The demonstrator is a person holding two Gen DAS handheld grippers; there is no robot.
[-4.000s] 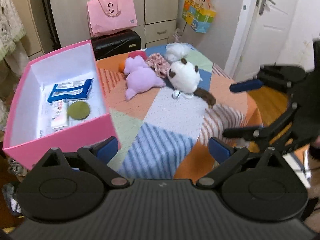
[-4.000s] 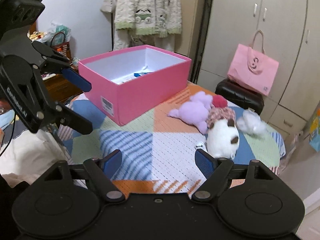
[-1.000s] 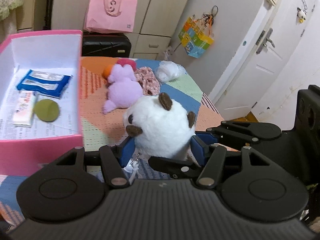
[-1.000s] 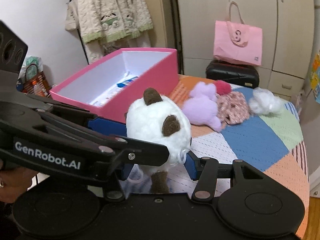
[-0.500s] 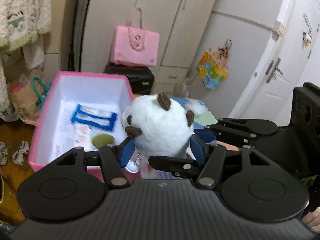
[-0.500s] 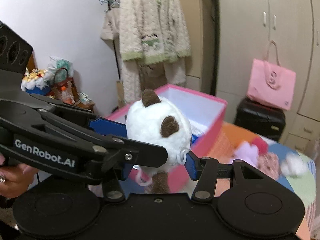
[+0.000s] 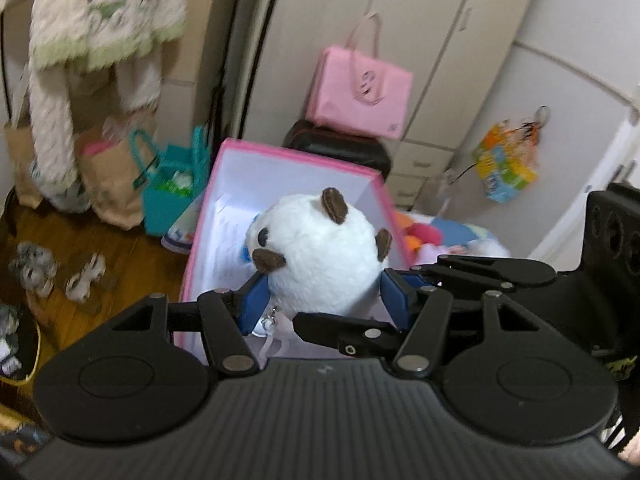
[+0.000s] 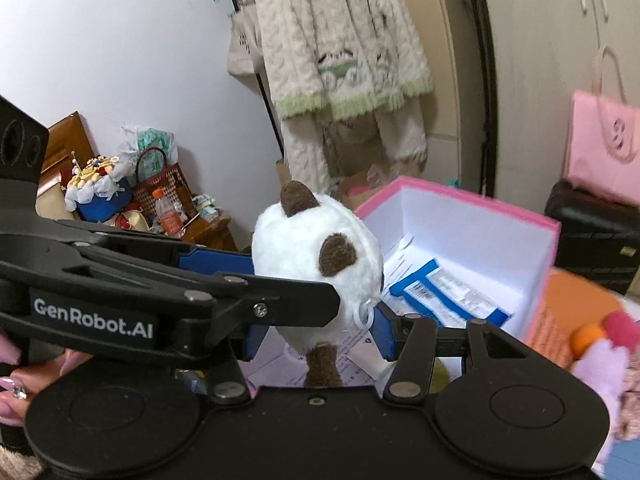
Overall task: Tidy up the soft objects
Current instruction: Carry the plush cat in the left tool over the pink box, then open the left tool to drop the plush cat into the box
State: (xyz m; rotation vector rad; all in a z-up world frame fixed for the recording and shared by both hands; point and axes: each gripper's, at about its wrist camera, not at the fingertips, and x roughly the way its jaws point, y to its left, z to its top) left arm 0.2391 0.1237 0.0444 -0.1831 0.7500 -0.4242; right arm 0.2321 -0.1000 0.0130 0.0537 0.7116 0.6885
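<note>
A round white plush toy (image 7: 320, 256) with brown ears and a brown tail is held in the air over the open pink box (image 7: 296, 156). My left gripper (image 7: 324, 304) is shut on its sides. My right gripper (image 8: 316, 336) is shut on it too, crossing the left one. The toy also shows in the right wrist view (image 8: 316, 264), with the pink box (image 8: 480, 204) behind it. A blue packet (image 8: 448, 292) and papers lie in the box. A purple plush (image 8: 600, 364) lies on the table at right.
A pink bag (image 7: 360, 92) sits on a black case (image 7: 336, 148) by the cupboards. A knit cardigan (image 8: 340, 40) hangs on the wall. Bags (image 7: 168, 176) stand on the wooden floor left of the box. A cluttered side table (image 8: 132, 200) stands at left.
Both grippers closed on the white plush, lifted it off the patchwork table and carried it left. It now hangs over the pink box.
</note>
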